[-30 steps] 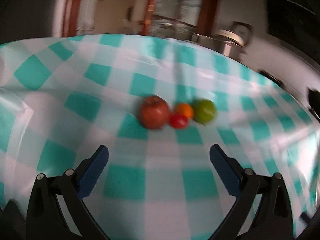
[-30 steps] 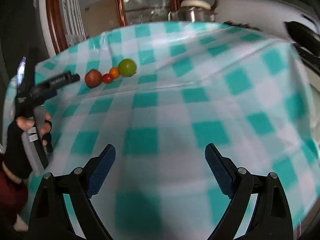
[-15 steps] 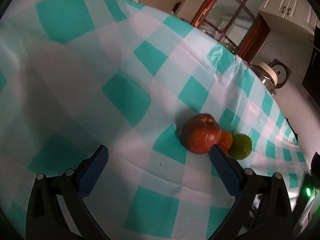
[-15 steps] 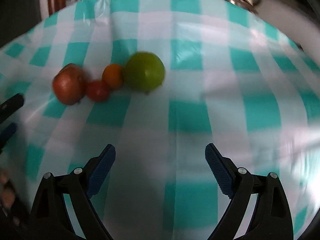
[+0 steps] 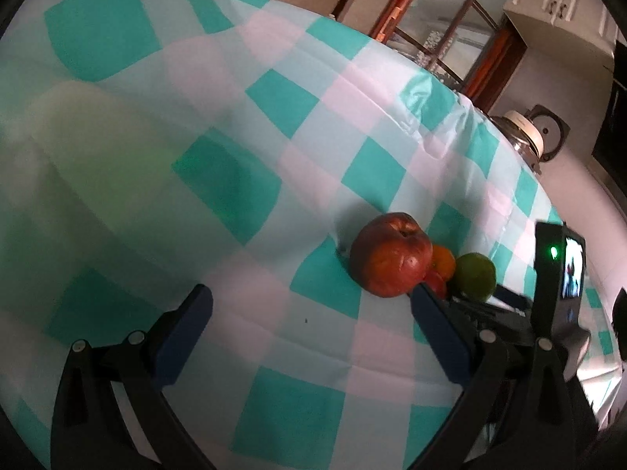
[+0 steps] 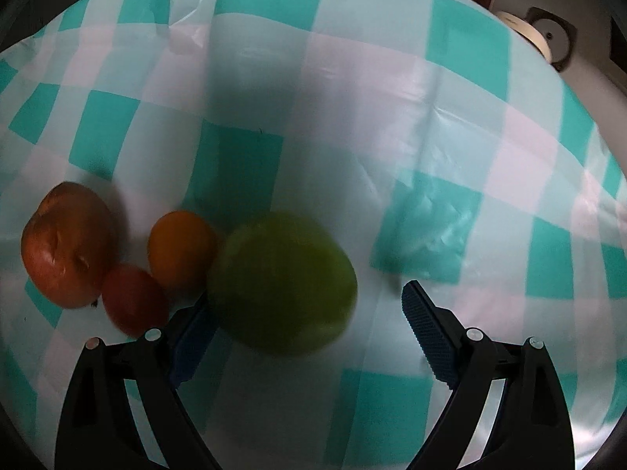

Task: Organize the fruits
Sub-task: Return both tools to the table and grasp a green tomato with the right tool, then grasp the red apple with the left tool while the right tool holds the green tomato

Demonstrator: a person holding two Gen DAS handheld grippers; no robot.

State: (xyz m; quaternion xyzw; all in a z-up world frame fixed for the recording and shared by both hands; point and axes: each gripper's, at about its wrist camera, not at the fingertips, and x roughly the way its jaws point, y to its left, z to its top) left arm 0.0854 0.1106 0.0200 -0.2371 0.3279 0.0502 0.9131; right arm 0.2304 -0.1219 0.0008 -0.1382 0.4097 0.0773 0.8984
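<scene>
Sitting in a tight cluster on the teal-and-white checked tablecloth (image 5: 250, 78): four fruits, all touching or nearly so.

Right wrist view: big green fruit (image 6: 284, 284) sits between the right gripper (image 6: 305, 313) pads, blurred. Jaws spread wide. Left pad is just beside the fruit's lower left edge; right pad stands clear of it w/ cloth showing between. No pinch, fruit rests on the cloth. Orange fruit (image 6: 180, 248) is just left of the green one, touching or close to it. Small red fruit (image 6: 133, 299) lies in front-left of the orange one. Large red apple (image 6: 66, 250) is at far left, wrinkled skin, up against the small red one.

Left wrist view: left gripper (image 5: 313, 325) jaws spread, nothing between them but cloth. Apple (image 5: 390, 254) is just beyond the right-hand pad tip, stem dimple up. Orange fruit (image 5: 443, 260) and small red fruit (image 5: 435, 282) are mostly hidden behind the apple. Green fruit (image 5: 474, 276) at the far end of the row. Right gripper's body enters from the right edge by the green fruit, green light lit and small screen (image 5: 572, 266) glowing.

Bkgd: wood-framed glass door (image 5: 443, 35), white cabinet (image 5: 556, 4), round lidded pot (image 5: 523, 129) on the counter.
</scene>
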